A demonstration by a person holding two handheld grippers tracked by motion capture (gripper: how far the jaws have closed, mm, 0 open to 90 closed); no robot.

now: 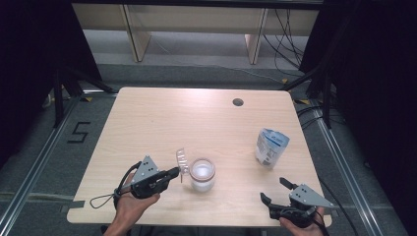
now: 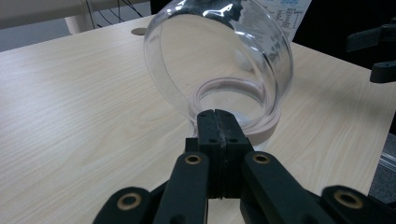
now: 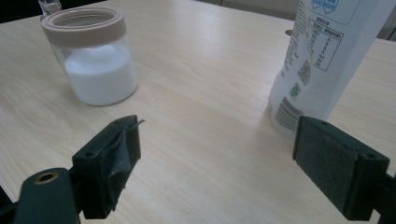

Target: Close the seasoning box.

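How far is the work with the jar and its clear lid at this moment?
Done: the clear lid is off the jar, whose mouth is open, with white powder inside. In hand: the left gripper is shut on the lid's rim, holding it tilted beside the jar. Left: the right gripper is open and holds nothing; the white pouch stands untouched, probably next.
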